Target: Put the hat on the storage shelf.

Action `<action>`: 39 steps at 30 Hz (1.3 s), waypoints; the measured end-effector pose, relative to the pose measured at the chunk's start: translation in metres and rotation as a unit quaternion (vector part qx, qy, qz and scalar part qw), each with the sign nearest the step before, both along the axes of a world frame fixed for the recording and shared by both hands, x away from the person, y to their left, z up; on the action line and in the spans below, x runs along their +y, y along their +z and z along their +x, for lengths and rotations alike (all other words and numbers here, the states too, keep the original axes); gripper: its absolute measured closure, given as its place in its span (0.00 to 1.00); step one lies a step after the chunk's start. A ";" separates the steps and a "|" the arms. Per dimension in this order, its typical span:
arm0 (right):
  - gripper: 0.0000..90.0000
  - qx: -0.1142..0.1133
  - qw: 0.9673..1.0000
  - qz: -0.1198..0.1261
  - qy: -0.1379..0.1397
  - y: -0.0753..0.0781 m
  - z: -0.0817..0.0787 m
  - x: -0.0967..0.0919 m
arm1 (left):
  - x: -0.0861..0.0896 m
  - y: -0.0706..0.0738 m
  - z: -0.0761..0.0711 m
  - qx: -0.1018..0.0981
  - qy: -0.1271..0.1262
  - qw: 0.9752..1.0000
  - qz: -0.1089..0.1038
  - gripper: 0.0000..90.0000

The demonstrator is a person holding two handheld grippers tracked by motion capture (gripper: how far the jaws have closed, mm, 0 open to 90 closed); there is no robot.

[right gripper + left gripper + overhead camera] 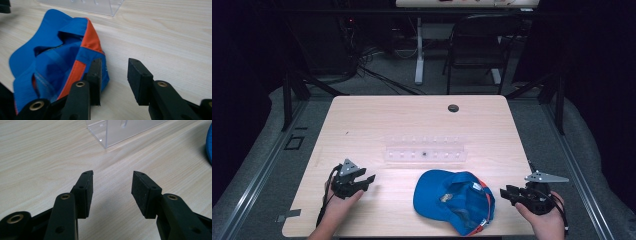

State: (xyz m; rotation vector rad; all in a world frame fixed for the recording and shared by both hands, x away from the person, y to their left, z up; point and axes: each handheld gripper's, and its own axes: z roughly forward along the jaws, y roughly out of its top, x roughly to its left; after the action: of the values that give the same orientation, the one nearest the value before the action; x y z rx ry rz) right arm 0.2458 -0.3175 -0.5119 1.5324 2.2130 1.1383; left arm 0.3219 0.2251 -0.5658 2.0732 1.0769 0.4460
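Note:
A blue cap (453, 199) with orange trim lies upside down on the wooden table (377, 120), near its front edge. The orange band of the cap (62, 55) faces my right gripper. A clear plastic rack (426, 151) stands just behind the cap, and its corner (107, 132) shows in the left gripper view. My left gripper (370, 181) rests at the front left, open over bare wood (112, 191). At the front right my right gripper (505, 192) stands open next to the cap's edge (113, 75), with nothing between its jaws.
A round cable hole (453, 108) sits near the table's far edge. Beyond the table stand a folding chair (477, 40) and a desk leg (419, 50). Metal rails (257, 175) run along the floor on both sides.

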 end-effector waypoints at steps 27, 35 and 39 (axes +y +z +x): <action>0.68 0.116 0.989 0.060 0.069 -0.016 0.002 0.031 | -0.002 -0.004 0.002 0.004 0.001 1.000 0.013 0.57; 0.81 0.111 0.990 0.070 0.060 -0.012 0.012 0.034 | -0.001 -0.003 0.002 0.004 0.000 1.000 0.014 0.57; 0.83 0.107 0.990 0.073 0.052 -0.009 0.022 0.032 | -0.003 -0.004 0.002 0.006 0.000 1.000 0.012 0.57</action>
State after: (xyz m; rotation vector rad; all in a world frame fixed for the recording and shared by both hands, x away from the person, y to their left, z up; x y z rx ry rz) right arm 0.2675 -0.2857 -0.5207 1.6870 2.4212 1.2448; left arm 0.3237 0.2225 -0.5694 2.0995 1.0829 0.4487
